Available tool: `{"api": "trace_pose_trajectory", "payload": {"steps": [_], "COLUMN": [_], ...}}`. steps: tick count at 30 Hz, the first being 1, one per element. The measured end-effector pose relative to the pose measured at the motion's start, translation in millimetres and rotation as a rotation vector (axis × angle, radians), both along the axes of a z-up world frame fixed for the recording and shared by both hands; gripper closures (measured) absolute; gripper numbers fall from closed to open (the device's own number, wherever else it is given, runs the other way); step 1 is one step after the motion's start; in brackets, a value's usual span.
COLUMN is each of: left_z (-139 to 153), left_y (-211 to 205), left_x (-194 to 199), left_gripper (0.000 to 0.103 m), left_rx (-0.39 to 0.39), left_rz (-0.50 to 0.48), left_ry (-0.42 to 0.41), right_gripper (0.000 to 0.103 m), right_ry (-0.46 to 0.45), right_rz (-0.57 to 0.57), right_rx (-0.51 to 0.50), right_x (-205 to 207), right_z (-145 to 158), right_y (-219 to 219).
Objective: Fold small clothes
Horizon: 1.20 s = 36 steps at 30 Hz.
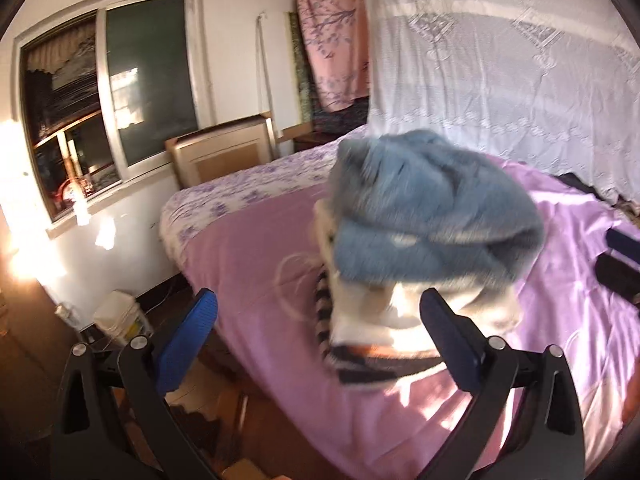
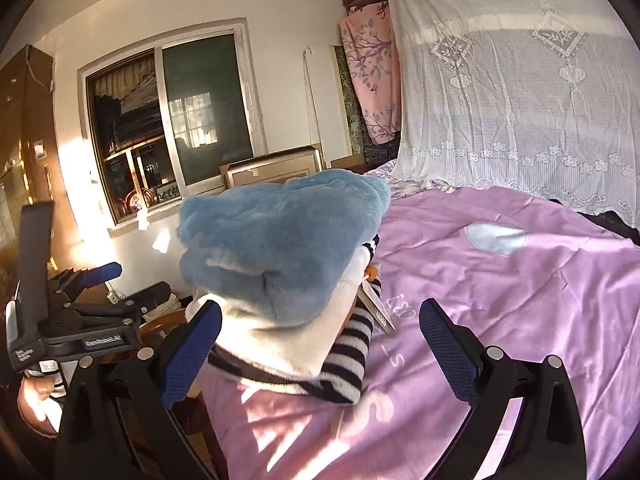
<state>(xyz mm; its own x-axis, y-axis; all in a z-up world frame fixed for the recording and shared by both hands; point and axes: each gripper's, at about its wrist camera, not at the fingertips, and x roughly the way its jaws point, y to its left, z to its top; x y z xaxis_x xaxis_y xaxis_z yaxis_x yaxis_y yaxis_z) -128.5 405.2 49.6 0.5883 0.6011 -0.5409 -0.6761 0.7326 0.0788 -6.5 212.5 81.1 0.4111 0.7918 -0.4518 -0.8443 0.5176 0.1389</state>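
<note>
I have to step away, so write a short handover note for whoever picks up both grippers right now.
Left gripper: open, holding nothing, facing the pile from the bed's edge.
Right gripper: open, empty, its left finger close beside the pile.
Clothes: fluffy blue garment lies folded on top of a white garment and a black-and-white striped garment, stacked near the corner of the pink bedspread.
Done: three pieces look folded and stacked.
Left: dark items at the bedspread's far right may need folding; cannot tell what they are.

Left claw and right claw both gape wide, empty.
</note>
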Motion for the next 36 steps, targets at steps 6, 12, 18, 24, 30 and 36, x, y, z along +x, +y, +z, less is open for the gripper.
{"api": "trace_pose_trajectory", "payload": {"steps": [6, 12, 18, 24, 30, 36], "left_z": [-2, 13, 24, 28, 32, 33], "left_y": [3, -15, -37, -42, -36, -36], "left_x": [-14, -14, 0, 6, 4, 6], "left_gripper": [0.004, 0.004, 0.004, 0.004, 0.004, 0.004], "left_rx": [-0.101, -0.010, 0.081, 0.049, -0.034, -0.029], "left_rz": [-0.034, -0.032, 0.000, -0.024, -0.089, -0.089], "left_ry": [-0.030, -0.073, -0.022, 0.015, -0.037, -0.043], "right_gripper": [0.004, 0.004, 0.004, 0.004, 0.004, 0.004], "right_ry": [-0.036, -0.142, -0.180, -0.135, -0.110, -0.118], "right_rz": [-0.001, -0.005, 0.007, -0.009, -0.010, -0.006], "right_rx": [-0.005, -0.039, -0.046, -0.014, 0.000, -0.003], "right_x": [-23, -44, -51, -41, -37, -39], "right_z": [10, 18, 22, 25, 25, 24], "right_y": [-9, -6, -7, -18, -21, -20]}}
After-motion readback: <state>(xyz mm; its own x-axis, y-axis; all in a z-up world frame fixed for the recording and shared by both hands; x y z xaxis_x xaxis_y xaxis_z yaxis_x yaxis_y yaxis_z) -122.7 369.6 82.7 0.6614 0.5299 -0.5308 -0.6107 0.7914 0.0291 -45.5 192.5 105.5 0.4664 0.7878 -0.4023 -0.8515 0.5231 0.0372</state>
